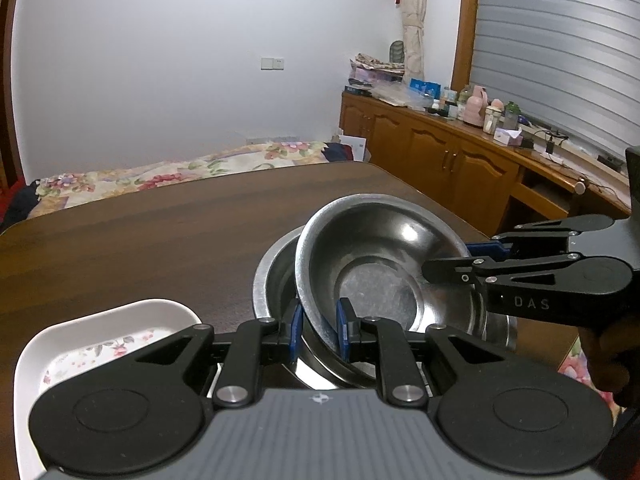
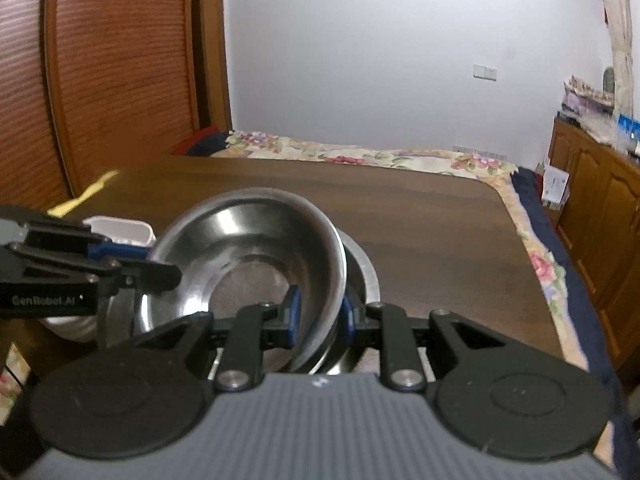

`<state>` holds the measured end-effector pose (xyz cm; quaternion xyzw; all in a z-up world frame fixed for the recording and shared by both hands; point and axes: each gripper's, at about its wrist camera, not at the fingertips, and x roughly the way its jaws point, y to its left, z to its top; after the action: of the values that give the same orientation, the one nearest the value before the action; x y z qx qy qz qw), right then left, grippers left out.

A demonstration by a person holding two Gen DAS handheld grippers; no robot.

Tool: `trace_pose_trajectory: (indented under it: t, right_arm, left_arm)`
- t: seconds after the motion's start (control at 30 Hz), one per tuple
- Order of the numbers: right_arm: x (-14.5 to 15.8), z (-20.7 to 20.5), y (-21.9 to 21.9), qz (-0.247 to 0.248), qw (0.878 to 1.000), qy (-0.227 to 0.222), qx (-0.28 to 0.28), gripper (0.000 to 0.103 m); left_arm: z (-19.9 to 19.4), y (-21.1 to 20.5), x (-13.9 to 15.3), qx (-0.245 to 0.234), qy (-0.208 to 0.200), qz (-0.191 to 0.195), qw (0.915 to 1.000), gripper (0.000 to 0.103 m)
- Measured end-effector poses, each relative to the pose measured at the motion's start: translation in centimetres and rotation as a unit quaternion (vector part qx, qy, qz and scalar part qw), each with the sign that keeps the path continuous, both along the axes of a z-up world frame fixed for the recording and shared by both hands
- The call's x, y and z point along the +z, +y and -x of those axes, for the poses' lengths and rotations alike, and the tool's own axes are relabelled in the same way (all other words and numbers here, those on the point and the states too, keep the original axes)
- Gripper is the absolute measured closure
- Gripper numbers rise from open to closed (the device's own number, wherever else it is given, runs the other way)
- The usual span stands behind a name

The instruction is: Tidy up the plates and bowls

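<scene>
The dark wooden table (image 1: 160,232) carries a large steel basin (image 1: 267,280), a white floral dish (image 1: 100,332) just beside it. A smaller steel bowl (image 1: 376,248) sits tilted inside the basin. The left gripper (image 1: 319,330) and right gripper (image 2: 319,314) each clamp its rim on opposite sides. Recommended: level both grips together, lower evenly until seated, then release.
</scene>
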<state>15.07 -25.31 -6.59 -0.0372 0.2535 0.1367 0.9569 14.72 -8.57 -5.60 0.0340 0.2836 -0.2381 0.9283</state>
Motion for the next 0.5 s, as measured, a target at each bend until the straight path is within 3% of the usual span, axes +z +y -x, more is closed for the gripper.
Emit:
trace_pose_trajectory:
  t: [0.5]
  right_arm:
    - [0.72,0.27,-0.93,-0.020,1.000,-0.019,-0.006,0.080]
  left_arm:
    - [0.19,0.30,-0.13,0.015,-0.003,0.015,0.9998,0.084]
